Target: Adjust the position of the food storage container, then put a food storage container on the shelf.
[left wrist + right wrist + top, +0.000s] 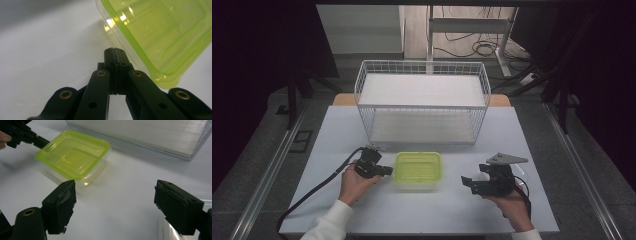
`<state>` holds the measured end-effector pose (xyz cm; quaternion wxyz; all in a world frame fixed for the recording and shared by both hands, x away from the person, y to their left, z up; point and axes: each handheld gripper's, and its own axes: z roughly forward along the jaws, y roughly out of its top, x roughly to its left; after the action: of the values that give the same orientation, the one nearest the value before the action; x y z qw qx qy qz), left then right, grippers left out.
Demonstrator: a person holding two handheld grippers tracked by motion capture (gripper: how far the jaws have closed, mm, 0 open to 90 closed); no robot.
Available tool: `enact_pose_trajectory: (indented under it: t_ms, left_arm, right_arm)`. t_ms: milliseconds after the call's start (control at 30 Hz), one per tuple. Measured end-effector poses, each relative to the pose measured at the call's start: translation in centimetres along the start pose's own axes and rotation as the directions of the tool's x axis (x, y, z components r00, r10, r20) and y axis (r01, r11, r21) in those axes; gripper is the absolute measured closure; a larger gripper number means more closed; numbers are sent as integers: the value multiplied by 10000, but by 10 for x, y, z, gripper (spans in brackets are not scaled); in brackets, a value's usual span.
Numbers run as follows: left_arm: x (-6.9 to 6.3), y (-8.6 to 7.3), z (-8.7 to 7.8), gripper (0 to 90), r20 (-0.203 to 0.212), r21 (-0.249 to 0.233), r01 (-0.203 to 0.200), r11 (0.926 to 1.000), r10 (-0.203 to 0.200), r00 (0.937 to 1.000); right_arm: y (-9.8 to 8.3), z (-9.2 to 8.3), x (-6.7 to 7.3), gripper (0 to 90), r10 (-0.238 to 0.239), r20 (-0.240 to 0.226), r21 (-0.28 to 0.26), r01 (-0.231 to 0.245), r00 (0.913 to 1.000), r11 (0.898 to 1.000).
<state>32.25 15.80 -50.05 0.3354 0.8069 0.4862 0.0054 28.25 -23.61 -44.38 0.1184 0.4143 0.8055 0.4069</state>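
Green-lidded container (417, 171) sits mid-table, toward the near edge, in front of the wire basket (422, 101).
Left gripper (384, 171): jaws pressed together, tip just beside the container's left edge. Right gripper (468, 182): jaws spread, empty, near its right side.

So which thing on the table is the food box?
Start at the big white wire basket at the back of the table. Just in front of it, between the two hand-held grippers, sits the food box: shallow, clear plastic, with the scene's sole bright yellow-green lid.
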Motion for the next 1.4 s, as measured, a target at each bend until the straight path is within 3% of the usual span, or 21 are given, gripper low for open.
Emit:
enact_pose_trajectory:
  t_ms: [67,100,200,267,333,367,467,567,700,967,1267,1400]
  left_arm:
    - [1,-2,-15,900,-61,-374,-35,9993,33,10000]
    - [-1,-4,-27,885,56,-825,92,9965,-88,9999]
    - [-4,-7,-41,820,229,-1412,153,9899,-122,9997]
    - [-10,-11,-58,652,586,-1932,174,9810,-61,9983]
    - [-10,-12,-63,505,696,-1919,235,9811,-102,9975]
    - [-10,-15,-69,465,671,-2099,271,9773,-133,9977]
    - [-10,-18,-74,401,755,-2158,308,9760,-147,9970]
    - [-9,-22,-79,316,778,-2422,412,9694,-230,9967]
    - [-8,-22,-80,307,809,-2528,416,9666,-218,9965]
    - [-10,-21,-68,320,971,-2128,430,9761,-227,9950]
    - [-6,-16,-52,358,1069,-1841,832,9794,-641,9922]
    - [0,-10,-40,374,1310,-1709,1256,9773,-1038,9859]
  right_arm:
    - [0,0,0,177,14,-5,-11,-14,10000,10000]
    - [1,0,0,175,-6,-26,-25,6,10000,10000]
    - [2,1,0,173,45,-52,-9,-45,10000,10000]
    - [3,3,2,166,113,-83,-36,-114,9999,9999]
    - [6,6,5,166,66,-155,-44,-67,9999,10000]
    - [7,7,6,164,86,-222,48,-85,9997,10000]
    - [10,9,8,162,41,-311,114,-37,9995,9999]
    - [14,10,10,167,188,-384,57,-186,9991,9998]
    - [15,13,10,172,309,-478,84,-305,9984,9995]
    - [24,28,19,209,520,-610,416,-495,9968,9979]
    - [31,47,24,258,917,-629,828,-864,9938,9928]
    - [33,61,27,274,1068,-744,1085,-985,9915,9892]
